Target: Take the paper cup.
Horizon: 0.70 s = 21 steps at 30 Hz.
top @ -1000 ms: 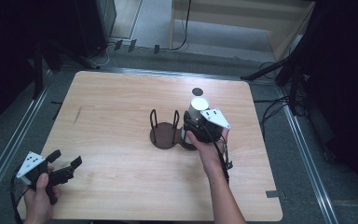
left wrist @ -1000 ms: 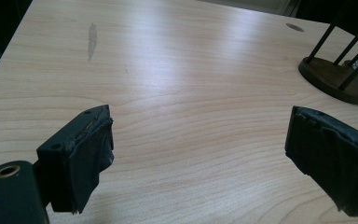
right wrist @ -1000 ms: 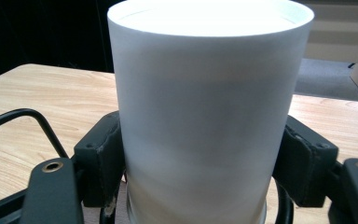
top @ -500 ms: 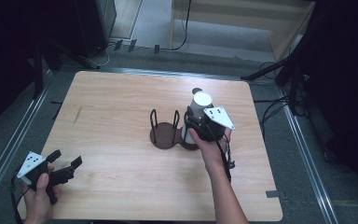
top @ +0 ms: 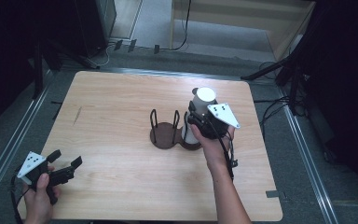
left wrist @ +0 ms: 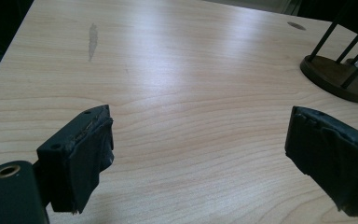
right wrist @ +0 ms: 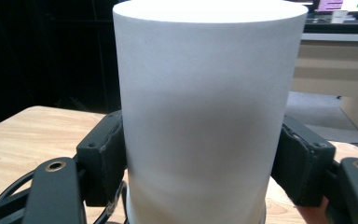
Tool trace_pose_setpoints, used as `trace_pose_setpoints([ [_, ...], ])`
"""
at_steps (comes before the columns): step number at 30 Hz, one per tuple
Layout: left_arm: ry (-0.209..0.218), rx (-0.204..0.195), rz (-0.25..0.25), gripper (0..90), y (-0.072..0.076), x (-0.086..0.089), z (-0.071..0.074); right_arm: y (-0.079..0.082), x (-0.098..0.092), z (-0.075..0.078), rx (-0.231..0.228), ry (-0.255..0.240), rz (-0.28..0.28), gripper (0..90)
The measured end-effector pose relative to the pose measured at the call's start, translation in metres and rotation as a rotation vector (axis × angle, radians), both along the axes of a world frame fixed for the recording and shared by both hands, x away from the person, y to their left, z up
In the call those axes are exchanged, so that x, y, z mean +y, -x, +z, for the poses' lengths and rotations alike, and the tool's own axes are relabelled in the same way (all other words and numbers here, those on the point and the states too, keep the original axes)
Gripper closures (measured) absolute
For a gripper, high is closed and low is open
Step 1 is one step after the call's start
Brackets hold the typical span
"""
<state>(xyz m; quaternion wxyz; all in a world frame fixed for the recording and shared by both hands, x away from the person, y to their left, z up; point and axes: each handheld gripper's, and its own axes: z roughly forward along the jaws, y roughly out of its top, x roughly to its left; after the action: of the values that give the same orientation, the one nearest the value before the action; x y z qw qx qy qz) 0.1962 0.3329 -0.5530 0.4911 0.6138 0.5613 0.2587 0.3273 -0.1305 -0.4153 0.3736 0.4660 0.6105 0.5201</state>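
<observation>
Right tool [right wrist: 200, 186] clamps smooth matte white cylinder [right wrist: 205, 112]; left tool [left wrist: 205, 154] released over pale woodgrain table [left wrist: 177, 70]

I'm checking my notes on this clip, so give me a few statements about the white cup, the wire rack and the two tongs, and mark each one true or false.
1. The right tongs are shut on the white cup. True.
2. The left tongs hold the wire rack. False: they are open and hold nothing, well apart from it near the table's front left corner.
3. The cup lies on its side. False: it stands upright.
4. The rack has a dark base with thin upright posts. True.
</observation>
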Motion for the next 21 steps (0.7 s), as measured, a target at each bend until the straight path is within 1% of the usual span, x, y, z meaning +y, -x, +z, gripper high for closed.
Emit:
trace_pose_setpoints([
  [2, 0.002, 0.000, 0.001, 8.2, 0.000, 0.000, 0.000, 0.000, -0.001, 0.004, -0.008, -0.011, 0.003, 27.1],
  [5, 0.002, 0.000, 0.000, 8.2, 0.000, 0.000, 0.000, 0.002, -0.002, 0.010, -0.033, -0.009, -0.006, 27.1],
  [6, 0.004, 0.000, 0.001, 8.2, 0.000, 0.000, 0.000, 0.003, -0.002, 0.012, -0.033, -0.017, -0.006, 27.1],
  [11, 0.001, -0.004, 0.001, 8.2, 0.000, 0.000, 0.000, 0.007, -0.004, 0.023, -0.063, -0.015, -0.016, 27.3],
  [14, 0.004, -0.014, -0.009, 9.0, 0.000, 0.000, 0.000, 0.008, -0.007, 0.028, -0.073, -0.025, -0.020, 27.4],
  [21, 0.018, -0.020, -0.007, 9.0, 0.000, 0.001, 0.000, 0.013, -0.019, 0.036, -0.086, -0.033, -0.032, 27.4],
])
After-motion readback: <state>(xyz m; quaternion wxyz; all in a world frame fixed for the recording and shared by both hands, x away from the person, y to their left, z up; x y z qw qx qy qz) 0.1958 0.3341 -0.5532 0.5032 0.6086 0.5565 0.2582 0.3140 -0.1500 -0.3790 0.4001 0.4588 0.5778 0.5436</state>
